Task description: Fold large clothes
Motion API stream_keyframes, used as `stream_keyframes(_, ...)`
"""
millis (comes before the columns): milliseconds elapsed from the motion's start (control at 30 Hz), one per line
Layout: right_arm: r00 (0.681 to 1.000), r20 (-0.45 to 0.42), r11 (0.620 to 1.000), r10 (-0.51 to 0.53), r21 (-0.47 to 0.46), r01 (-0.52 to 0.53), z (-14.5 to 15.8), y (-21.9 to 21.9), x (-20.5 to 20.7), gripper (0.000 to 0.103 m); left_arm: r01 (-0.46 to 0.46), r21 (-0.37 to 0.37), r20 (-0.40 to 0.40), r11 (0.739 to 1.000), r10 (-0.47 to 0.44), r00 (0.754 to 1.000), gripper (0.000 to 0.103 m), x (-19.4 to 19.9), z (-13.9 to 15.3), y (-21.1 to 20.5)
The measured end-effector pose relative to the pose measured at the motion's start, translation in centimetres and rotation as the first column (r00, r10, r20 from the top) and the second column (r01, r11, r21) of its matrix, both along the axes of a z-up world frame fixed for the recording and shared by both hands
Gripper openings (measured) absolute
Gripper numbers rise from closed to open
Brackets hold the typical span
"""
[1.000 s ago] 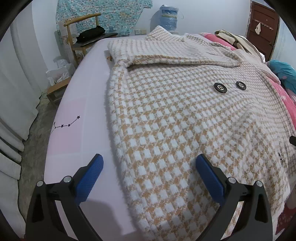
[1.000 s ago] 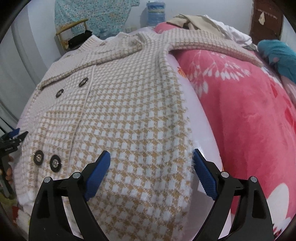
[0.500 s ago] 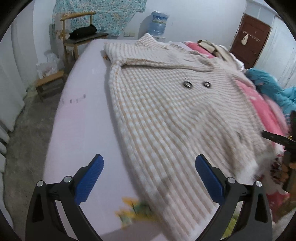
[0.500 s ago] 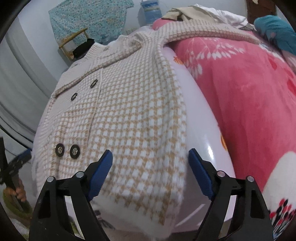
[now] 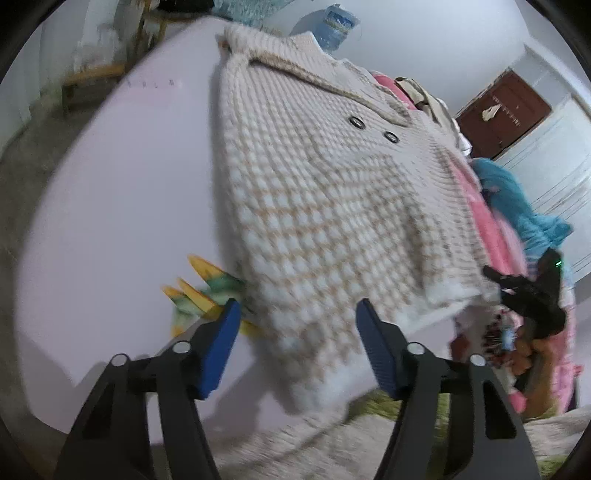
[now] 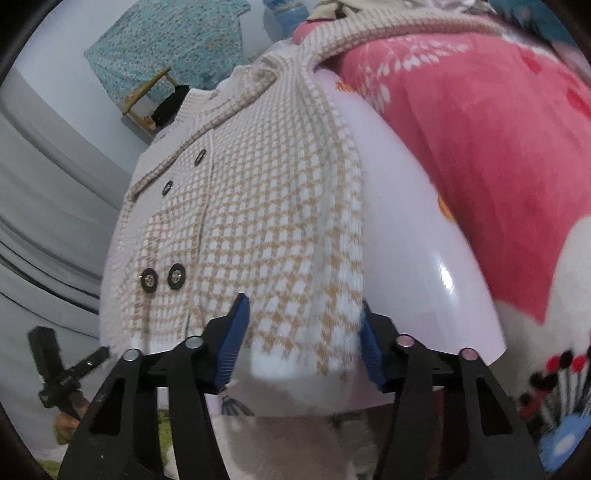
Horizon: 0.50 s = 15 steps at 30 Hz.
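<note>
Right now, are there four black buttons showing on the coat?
Yes, the right wrist view shows two buttons low on the checked coat and two more higher up.

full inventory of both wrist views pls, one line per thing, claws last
checked coat: 1, beige and white, spread flat on the bed, hem at the near edge
coat buttons: 4 seen, dark, two pairs down the front
bed sheet: 1, pale lilac, under the coat
blanket: 1, pink with white flowers, right of the coat
water jug: 1, blue, behind the bed by the wall
wooden chair: 1, tan, far corner
patterned cloth: 1, teal, on the wall behind the chair
door: 1, dark brown, far right
left claw: 1, blue pads, open at the hem
right claw: 1, blue pads, open at the hem
</note>
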State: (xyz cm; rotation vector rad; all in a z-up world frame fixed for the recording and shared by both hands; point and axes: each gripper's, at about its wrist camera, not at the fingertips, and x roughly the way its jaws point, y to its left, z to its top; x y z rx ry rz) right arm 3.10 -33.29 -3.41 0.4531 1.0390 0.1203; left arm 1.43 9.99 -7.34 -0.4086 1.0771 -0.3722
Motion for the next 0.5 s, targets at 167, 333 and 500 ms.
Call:
stream_keyframes(167, 0.999, -0.018, 0.996, -0.032, 0.079, 0.033, -0.8, -1.2, -0.6, 0.025, -0.014, -0.036, -0.007, 0.999, 0.014, 1.0, 0.05, -0.6, -0.4, -0.6)
stream_keyframes(333, 0.999, -0.014, 0.996, -0.034, 0.084, 0.035, -1.5, -1.3, -0.5, 0.008, -0.066, -0.029, -0.036, 0.997, 0.065, 0.997, 0.012, -0.2, -1.0, 0.2)
stream_keyframes(500, 0.995, 0.098, 0.999, -0.014, 0.037, 0.01, 2.5, -0.8, -1.4, 0.006, -0.023, 0.056, 0.065, 0.998, 0.019, 0.998, 0.007, -0.6, 1.4, 0.1)
